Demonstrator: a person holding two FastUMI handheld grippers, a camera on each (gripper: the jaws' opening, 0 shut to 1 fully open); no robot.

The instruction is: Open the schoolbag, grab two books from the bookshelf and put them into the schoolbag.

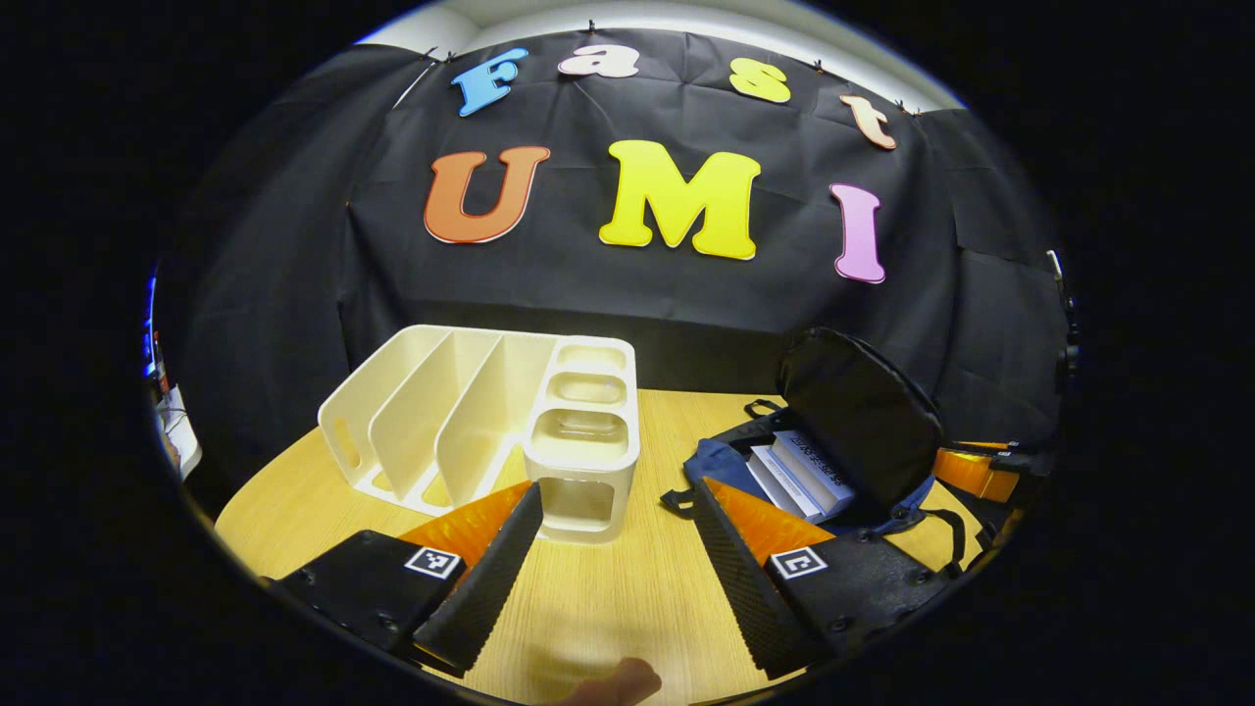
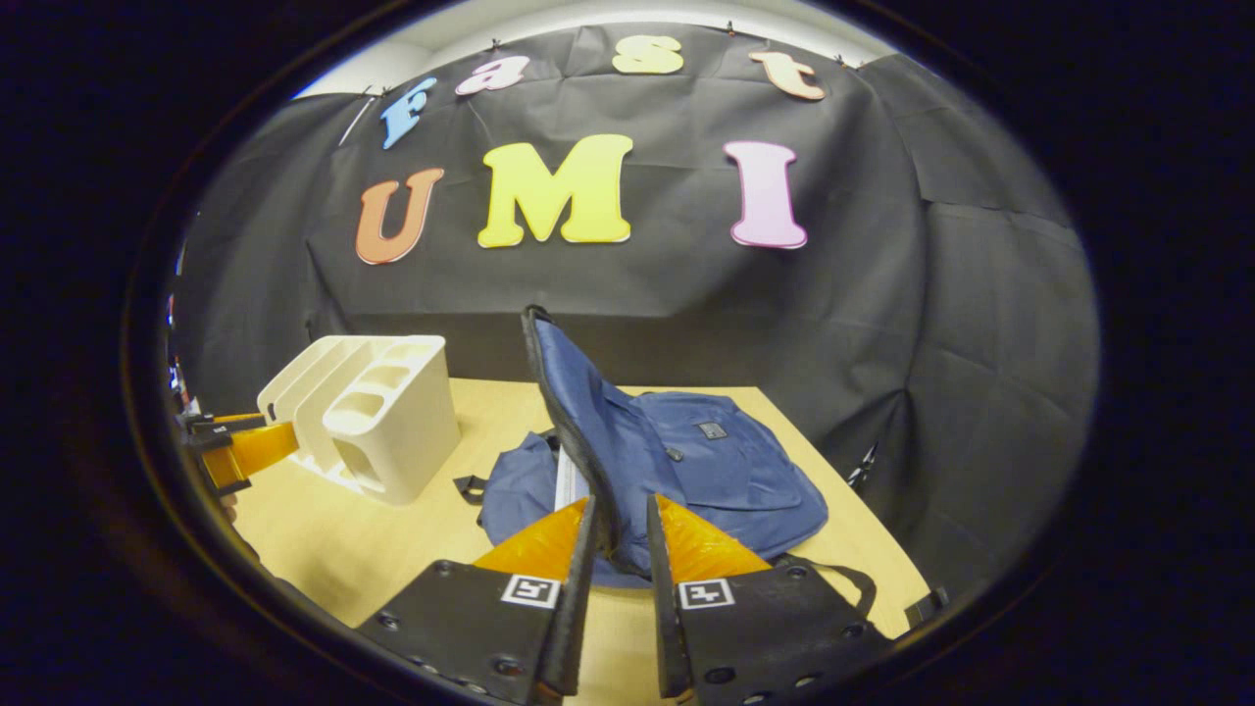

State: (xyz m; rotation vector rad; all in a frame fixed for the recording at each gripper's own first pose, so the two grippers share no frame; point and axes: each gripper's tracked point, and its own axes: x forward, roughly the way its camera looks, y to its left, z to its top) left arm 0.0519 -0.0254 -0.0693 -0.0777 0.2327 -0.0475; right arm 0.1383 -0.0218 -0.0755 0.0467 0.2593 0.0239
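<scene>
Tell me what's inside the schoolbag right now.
Two books lie side by side inside the open schoolbag, under its raised flap. Their far ends and the bag's depths are hidden by the flap.

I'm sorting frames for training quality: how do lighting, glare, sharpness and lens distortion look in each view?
Left gripper view: even light, sharp; the cream plastic bookshelf bows from the fisheye, soft sheen on the light wooden table, a blurred fingertip at the bottom edge. Right gripper view: sharp; the table edge curves, the blue fabric schoolbag is evenly lit, its raised flap casting little shadow.

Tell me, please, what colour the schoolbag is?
Navy blue schoolbag, clearest in the right gripper view.
</scene>
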